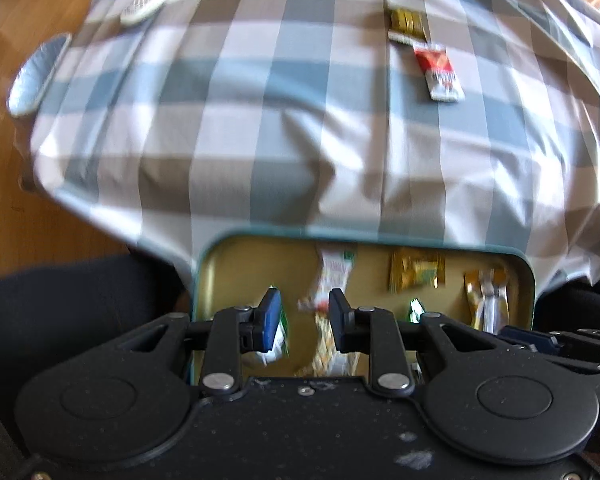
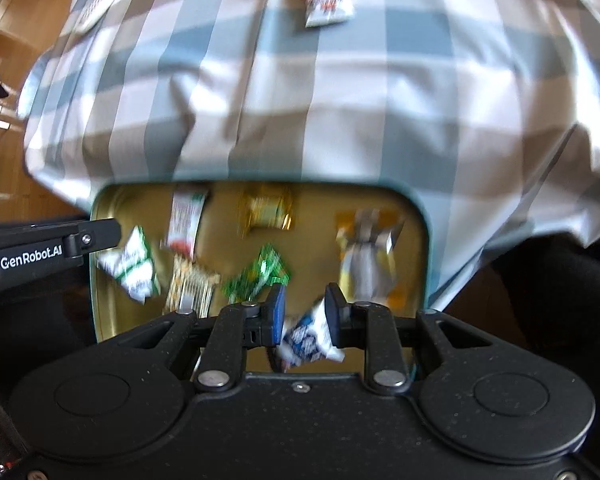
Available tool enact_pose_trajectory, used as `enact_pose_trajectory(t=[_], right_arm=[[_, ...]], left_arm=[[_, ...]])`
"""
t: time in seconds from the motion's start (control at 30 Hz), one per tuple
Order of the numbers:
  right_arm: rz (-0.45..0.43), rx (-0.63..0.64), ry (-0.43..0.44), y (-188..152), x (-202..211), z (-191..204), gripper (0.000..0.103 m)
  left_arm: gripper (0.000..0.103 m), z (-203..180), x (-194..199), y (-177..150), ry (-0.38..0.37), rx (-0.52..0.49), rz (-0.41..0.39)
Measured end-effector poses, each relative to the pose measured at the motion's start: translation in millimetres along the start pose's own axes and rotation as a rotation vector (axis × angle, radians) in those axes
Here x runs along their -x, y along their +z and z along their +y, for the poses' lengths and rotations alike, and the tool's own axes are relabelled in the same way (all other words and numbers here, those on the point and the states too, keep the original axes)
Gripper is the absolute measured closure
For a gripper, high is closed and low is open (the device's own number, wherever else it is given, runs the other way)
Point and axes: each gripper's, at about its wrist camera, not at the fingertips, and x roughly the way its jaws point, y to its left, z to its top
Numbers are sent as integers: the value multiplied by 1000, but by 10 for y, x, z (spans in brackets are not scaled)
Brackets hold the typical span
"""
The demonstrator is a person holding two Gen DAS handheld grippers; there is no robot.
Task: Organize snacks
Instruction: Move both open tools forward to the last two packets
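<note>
Right wrist view: right gripper (image 2: 303,312), jaws parted and empty, hovers over snack tin (image 2: 420,216); packets await upper centre.

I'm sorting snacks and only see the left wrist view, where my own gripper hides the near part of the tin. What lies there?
Observer: A blue-and-white packet shows between the fingers of the right gripper. I cannot tell whether it is gripped.
Operator: Anything green in there?
Observer: Yes, a bright green packet lies mid-tin, just beyond that gripper's left finger.
Operator: And at the far left?
Observer: The left gripper hangs there, with one finger beside a green-and-white packet.
</note>
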Motion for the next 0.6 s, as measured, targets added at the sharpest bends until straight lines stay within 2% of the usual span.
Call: enact_pose_trajectory(t=[0.3, 0.6], right_arm=[[-48, -46, -32, 549, 101, -70, 69], [-28, -91, -51, 1030, -60, -37, 69]], left_arm=[[77, -23, 93, 569, 15, 8, -65], [76, -17, -55, 1123, 17, 49, -97]])
